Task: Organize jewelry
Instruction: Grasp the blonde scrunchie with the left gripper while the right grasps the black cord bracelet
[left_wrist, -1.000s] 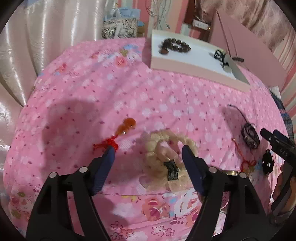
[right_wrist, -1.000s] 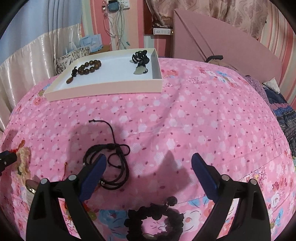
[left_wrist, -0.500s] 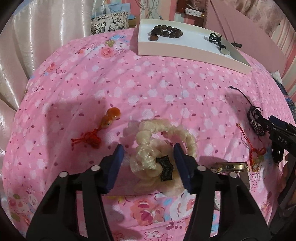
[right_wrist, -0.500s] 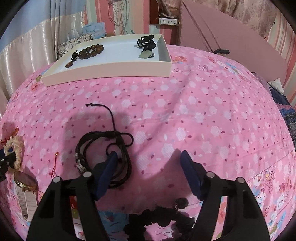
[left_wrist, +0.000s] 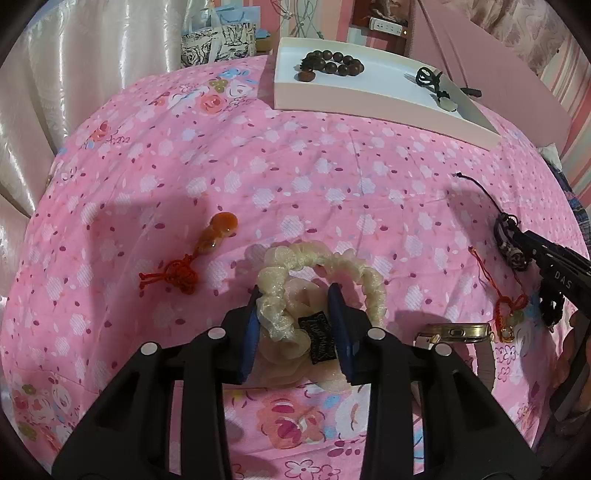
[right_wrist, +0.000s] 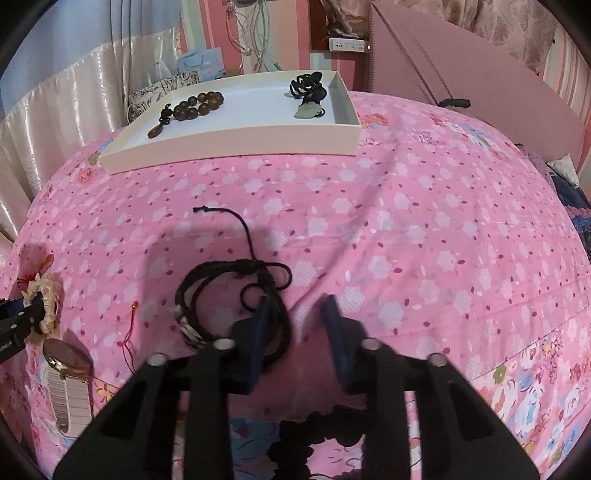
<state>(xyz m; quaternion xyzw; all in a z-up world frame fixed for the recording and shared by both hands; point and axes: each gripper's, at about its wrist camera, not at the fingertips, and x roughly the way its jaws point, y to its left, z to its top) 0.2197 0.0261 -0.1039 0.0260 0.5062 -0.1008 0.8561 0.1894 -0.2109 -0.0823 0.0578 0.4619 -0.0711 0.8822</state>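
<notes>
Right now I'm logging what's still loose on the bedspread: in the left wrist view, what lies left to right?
Red knotted cord with orange gourd pendant → cream ruffled fabric scrunchie → gold-cased wristwatch → thin red string charm → black braided cord bracelet.

Pink floral bedspread (right_wrist: 424, 221); satin curtain (left_wrist: 74, 74) (cream), wall socket (right_wrist: 347, 45)
</notes>
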